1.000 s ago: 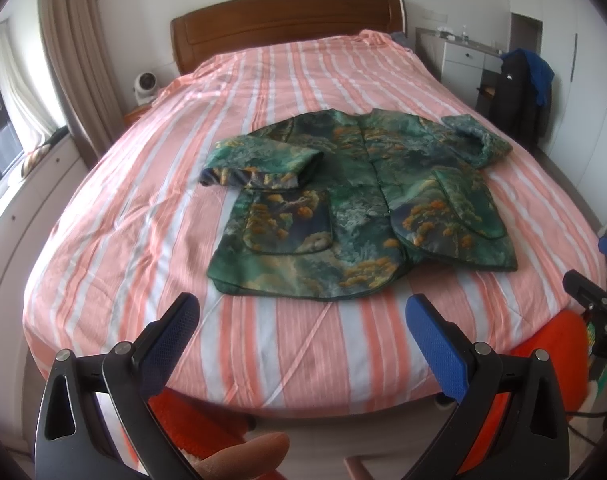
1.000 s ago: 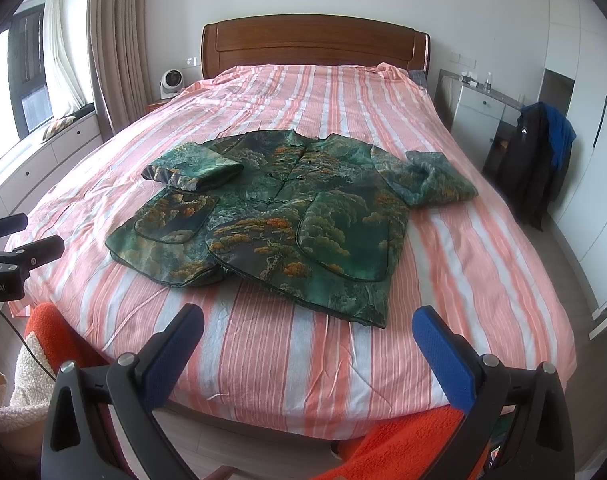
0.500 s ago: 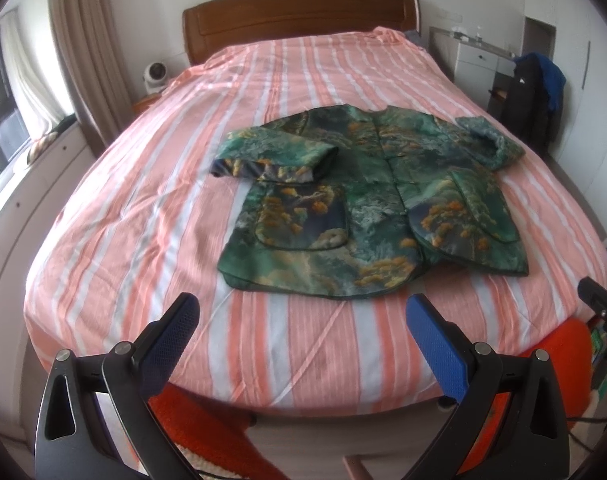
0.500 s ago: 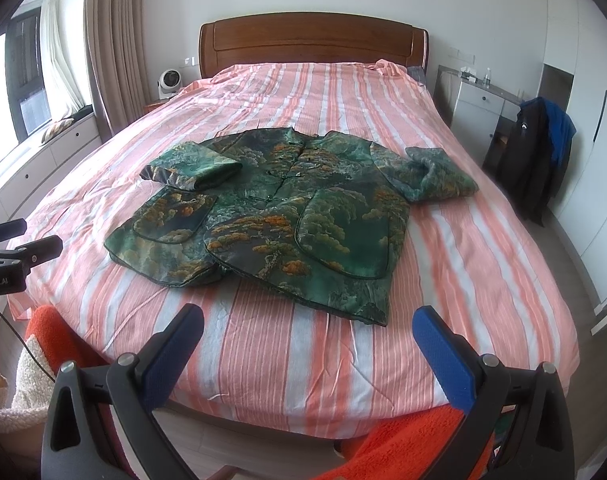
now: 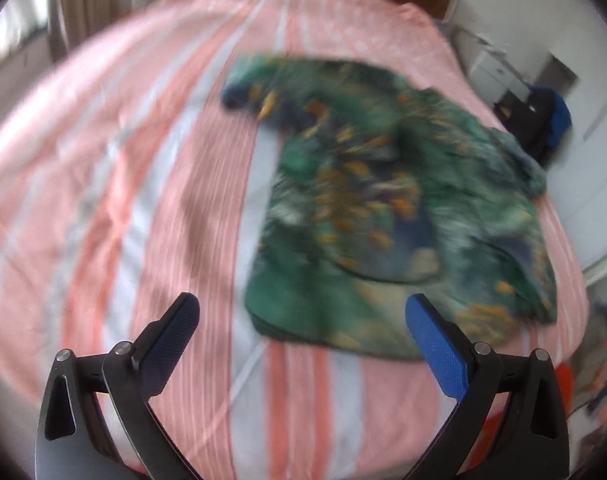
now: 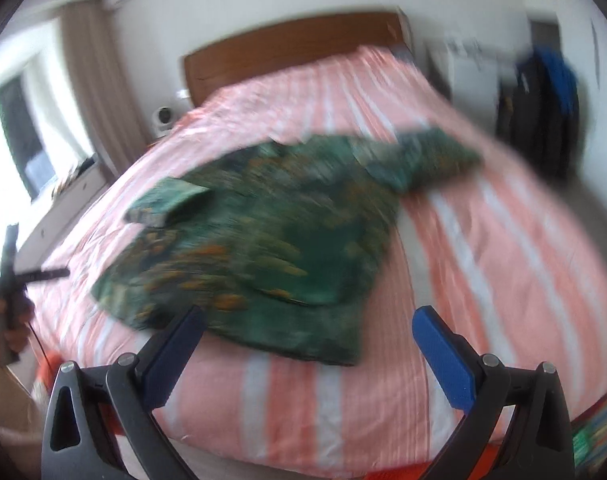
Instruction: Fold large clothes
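Both views are blurred. The green patterned jacket [image 5: 403,216] lies spread flat on the bed [image 5: 123,200], whose cover has pink and white stripes, and its hem faces the near edge. In the left wrist view the left tool [image 5: 301,322] hangs above the near part of the bed with its blue-padded fingers [image 5: 435,348] spread wide and nothing between them; the jacket's near left corner lies just beyond the gap. In the right wrist view the right tool [image 6: 307,330] is likewise released, its fingers [image 6: 441,354] wide apart and empty, just short of the jacket's [image 6: 263,232] hem. One sleeve is folded in over the jacket's left side; the other lies out toward the right of the bed. At the left edge of that view a hand [image 6: 7,320] grips the dark frame of the left tool, off the bed's side. A wooden headboard [image 6: 291,52] stands at the far end, and dark clothes [image 6: 539,108] hang by the wall to the right.
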A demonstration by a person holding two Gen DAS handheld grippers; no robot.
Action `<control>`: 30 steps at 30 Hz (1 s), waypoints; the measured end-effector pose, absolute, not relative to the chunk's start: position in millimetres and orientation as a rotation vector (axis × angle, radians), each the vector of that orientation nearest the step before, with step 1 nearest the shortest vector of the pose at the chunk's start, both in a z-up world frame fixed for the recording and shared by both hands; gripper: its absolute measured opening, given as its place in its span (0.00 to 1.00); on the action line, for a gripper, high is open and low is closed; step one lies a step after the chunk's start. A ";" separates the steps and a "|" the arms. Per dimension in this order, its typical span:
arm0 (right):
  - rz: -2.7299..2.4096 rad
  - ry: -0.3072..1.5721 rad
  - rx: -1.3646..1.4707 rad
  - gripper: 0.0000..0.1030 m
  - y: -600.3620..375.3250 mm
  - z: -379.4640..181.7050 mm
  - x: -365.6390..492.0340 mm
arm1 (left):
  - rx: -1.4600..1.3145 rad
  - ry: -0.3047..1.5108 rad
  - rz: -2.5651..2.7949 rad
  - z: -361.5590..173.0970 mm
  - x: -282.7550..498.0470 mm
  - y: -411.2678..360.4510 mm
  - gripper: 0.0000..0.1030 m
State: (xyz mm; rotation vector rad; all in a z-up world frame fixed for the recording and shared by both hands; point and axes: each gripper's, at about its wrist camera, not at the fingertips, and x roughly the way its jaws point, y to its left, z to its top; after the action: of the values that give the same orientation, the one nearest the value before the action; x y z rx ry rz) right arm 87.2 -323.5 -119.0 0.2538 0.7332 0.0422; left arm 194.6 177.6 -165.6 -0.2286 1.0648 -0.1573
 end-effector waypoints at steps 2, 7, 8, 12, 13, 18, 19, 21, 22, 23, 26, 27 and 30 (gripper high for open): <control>0.060 0.796 0.382 1.00 -350.1 -151.3 107.6 | -0.269 1.125 -0.178 -193.7 215.6 183.6 0.99; 0.220 0.862 0.737 0.89 -372.7 -218.1 146.2 | -0.241 1.182 -0.191 -229.6 233.2 157.9 0.96; 0.269 0.889 0.781 0.79 -366.1 -227.5 153.8 | -0.230 1.178 -0.185 -230.2 231.3 152.1 0.71; 0.273 0.977 0.671 0.21 -336.8 -227.9 166.8 | -0.187 1.174 -0.159 -215.5 219.2 139.9 0.12; 0.262 0.971 0.606 0.18 -332.9 -212.7 164.2 | -0.191 1.153 -0.167 -204.4 213.2 142.6 0.11; 0.100 0.919 0.254 0.12 -337.4 -139.3 135.7 | -0.221 1.117 -0.221 -167.7 177.4 155.7 0.10; 0.063 0.926 0.192 0.10 -340.4 -131.0 130.7 | -0.190 1.118 -0.221 -169.2 168.2 149.7 0.11; 0.001 0.963 0.123 0.01 -344.1 -134.5 126.8 | -0.119 1.136 -0.181 -187.7 152.6 133.4 0.11; -0.025 1.000 0.105 0.01 -345.1 -150.1 128.0 | -0.095 1.153 -0.160 -197.3 147.5 127.0 0.11; -0.047 1.027 0.095 0.00 -348.2 -161.7 131.7 | -0.078 1.159 -0.143 -203.1 142.8 122.6 0.11; -0.116 1.111 0.085 0.00 -356.9 -210.5 134.3 | -0.026 1.113 -0.106 -206.5 124.8 111.2 0.11; -0.121 1.107 0.126 0.00 -359.9 -219.1 130.3 | -0.026 1.105 -0.106 -203.5 121.9 112.4 0.11; -0.112 1.050 0.236 0.02 -370.9 -212.0 119.8 | -0.077 1.127 -0.123 -204.5 125.4 124.9 0.11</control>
State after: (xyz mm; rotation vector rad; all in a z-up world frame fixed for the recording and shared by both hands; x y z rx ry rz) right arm 119.8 -370.9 -212.0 0.2356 1.0500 -0.1117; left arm 125.4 124.9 -204.5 -0.0774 1.1268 -0.1229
